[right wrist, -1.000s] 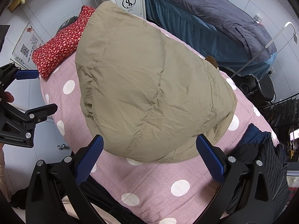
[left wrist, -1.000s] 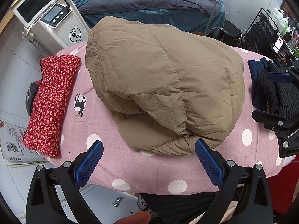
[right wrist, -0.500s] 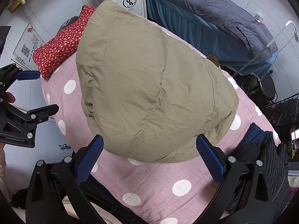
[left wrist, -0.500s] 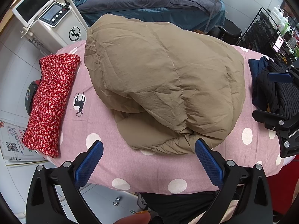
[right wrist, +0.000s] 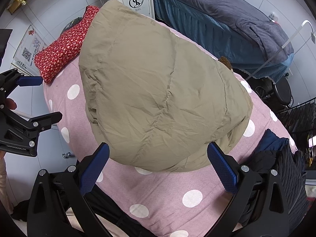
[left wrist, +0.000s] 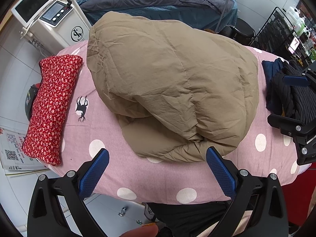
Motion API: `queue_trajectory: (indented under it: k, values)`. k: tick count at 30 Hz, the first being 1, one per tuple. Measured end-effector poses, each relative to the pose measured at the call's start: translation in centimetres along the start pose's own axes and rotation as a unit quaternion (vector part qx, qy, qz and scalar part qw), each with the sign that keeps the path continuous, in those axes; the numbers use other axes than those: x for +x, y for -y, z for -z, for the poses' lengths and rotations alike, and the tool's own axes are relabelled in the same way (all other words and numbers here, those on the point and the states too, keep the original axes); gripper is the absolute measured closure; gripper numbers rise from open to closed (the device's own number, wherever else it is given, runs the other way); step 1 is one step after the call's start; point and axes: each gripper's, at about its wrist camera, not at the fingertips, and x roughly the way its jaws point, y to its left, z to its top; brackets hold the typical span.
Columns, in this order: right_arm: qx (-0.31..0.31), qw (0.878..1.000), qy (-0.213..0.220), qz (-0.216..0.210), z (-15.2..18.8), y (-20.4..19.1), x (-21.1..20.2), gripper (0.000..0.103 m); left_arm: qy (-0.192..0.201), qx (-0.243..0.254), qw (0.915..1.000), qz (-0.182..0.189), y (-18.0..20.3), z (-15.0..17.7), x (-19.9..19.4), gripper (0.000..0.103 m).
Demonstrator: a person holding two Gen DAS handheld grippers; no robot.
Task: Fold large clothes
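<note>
A puffy tan quilted coat [left wrist: 171,86] lies folded in a thick bundle on the pink polka-dot table cover [left wrist: 158,177]; it also shows in the right wrist view [right wrist: 158,98]. My left gripper [left wrist: 158,169] is open and empty, held above the near edge of the cover in front of the coat. My right gripper [right wrist: 158,167] is open and empty, just off the coat's near edge. Each gripper appears at the side of the other's view, the right one [left wrist: 296,106] and the left one [right wrist: 25,102].
A red floral cushion [left wrist: 51,106] lies at the table's left end. A pile of dark clothes [left wrist: 286,92] sits at the right end. Behind stand a white machine [left wrist: 59,23], a blue-grey bed [left wrist: 158,2] and a black wire rack [left wrist: 284,31].
Both grippers have drawn back a little from the coat and stay open. The coat has not moved.
</note>
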Motion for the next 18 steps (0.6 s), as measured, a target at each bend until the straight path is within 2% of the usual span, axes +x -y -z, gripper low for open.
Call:
queue_trajectory:
  k: [10, 14, 18]
  values:
    - [0.027, 0.999, 0.021, -0.007, -0.8, 1.6, 0.7, 0.005, 0.008, -0.012, 0.9997, 0.021, -1.1, -0.3, 0.4, 0.006]
    - [0.055, 0.998, 0.042, -0.004, -2.4, 3.1, 1.8, 0.005, 0.024, -0.03, 0.9987, 0.033, -2.7, -0.2, 0.9, 0.006]
    - [0.102, 0.992, 0.065, -0.036, -5.6, 4.8, 2.9, 0.005, 0.044, -0.068, 0.9959, 0.04, -5.5, 0.5, 1.9, 0.006]
